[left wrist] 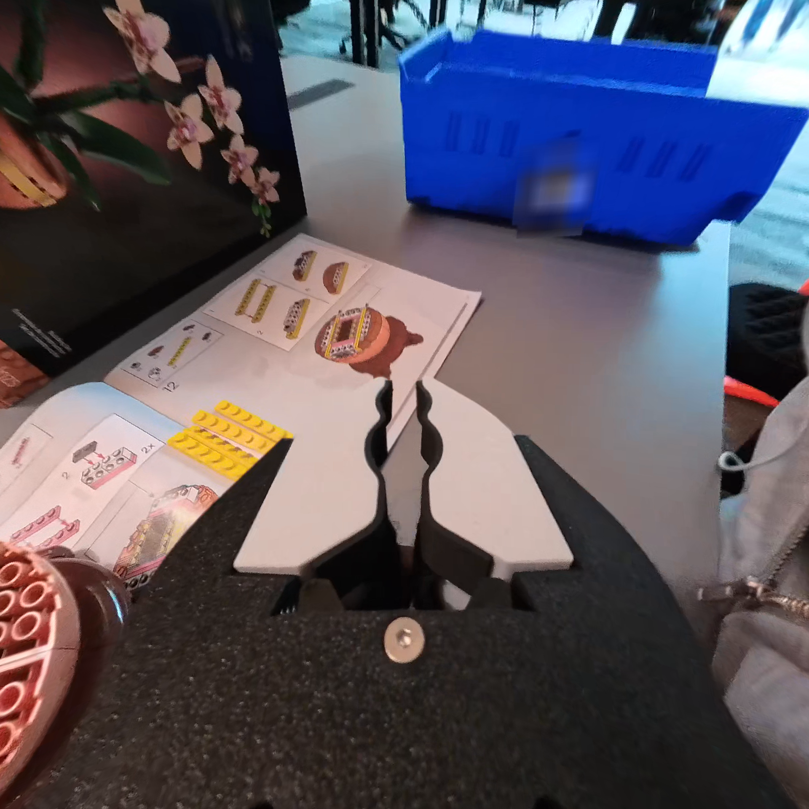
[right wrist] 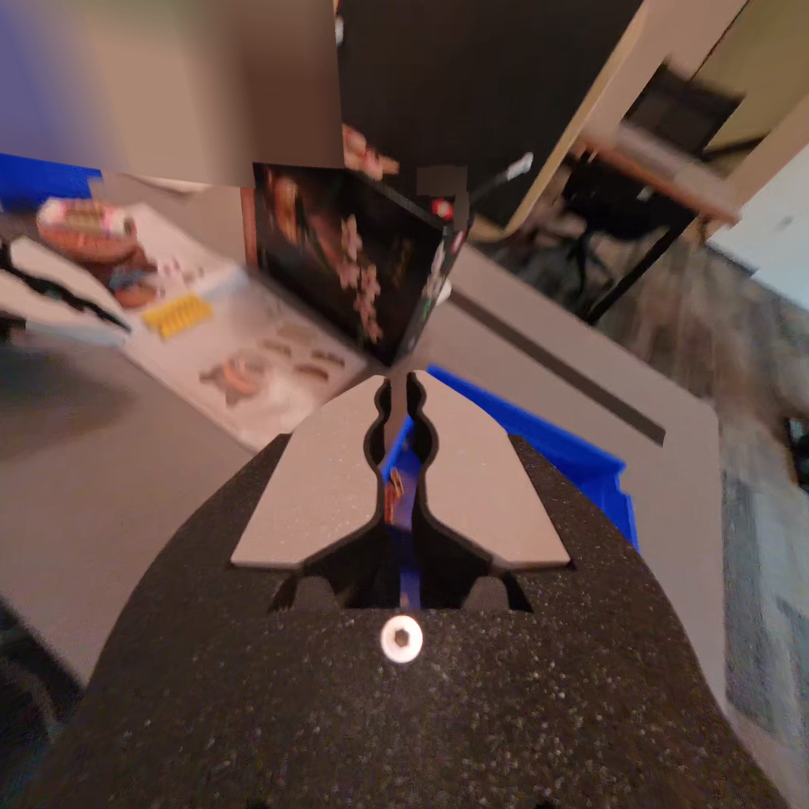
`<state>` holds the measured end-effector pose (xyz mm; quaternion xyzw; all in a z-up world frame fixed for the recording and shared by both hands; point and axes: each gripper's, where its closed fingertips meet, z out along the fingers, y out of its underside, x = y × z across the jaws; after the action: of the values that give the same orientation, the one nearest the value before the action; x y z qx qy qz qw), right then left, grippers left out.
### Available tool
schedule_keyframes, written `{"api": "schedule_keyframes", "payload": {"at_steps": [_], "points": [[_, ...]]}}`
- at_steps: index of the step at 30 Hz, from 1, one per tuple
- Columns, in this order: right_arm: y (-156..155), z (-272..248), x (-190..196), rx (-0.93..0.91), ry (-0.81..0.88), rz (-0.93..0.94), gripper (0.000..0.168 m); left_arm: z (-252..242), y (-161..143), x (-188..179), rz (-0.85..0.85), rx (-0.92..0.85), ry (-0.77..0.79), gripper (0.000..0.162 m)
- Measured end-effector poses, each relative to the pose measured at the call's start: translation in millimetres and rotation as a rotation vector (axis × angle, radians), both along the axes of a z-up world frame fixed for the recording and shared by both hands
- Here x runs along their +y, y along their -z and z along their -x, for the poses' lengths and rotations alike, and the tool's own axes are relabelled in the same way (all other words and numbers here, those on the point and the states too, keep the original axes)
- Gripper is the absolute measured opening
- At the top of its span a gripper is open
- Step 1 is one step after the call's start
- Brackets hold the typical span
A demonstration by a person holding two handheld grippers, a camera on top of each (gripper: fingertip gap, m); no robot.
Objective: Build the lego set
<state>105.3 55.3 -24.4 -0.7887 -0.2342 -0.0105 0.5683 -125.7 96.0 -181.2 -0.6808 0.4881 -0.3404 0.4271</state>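
Blue bin (left wrist: 569, 144) at far counter (left wrist: 569, 350) edge, set box (left wrist: 109, 175) upright at left. Yellow plates (left wrist: 227, 437) lie on the open instruction booklet (left wrist: 306, 341), just left of the left gripper (left wrist: 403, 385); fingers nearly closed, empty. Right gripper (right wrist: 397, 377) over the bin, narrow gap, holding nothing.

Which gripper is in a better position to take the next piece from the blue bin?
Probably the right gripper: it hangs directly above the blue bin, jaws nearly closed and empty. The left gripper is over the instruction booklet, with the bin farther ahead.
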Motion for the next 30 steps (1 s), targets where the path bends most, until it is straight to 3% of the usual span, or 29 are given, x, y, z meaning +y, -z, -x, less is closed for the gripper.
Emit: {"api": "schedule_keyframes", "payload": {"at_steps": [5,10,14,20,30], "points": [[23,-75,-15,-0.098,0.052,0.2,0.0,-8,22,-11,0.001,0.121,0.08,0.009],[94,-101,-51,-0.129,-0.065,0.589,0.018,-16,40,-17,-0.012,0.233,0.1,0.01],[133,-99,-71,-0.166,-0.199,0.752,0.029,-20,50,-22,-0.025,0.297,0.125,0.01],[189,-92,-72,-0.296,-0.372,0.839,0.028,-21,56,-25,-0.006,0.329,0.135,0.01],[200,-89,-61,-0.34,-0.398,0.838,0.008,-20,56,-26,-0.017,0.33,0.111,0.01]]}}
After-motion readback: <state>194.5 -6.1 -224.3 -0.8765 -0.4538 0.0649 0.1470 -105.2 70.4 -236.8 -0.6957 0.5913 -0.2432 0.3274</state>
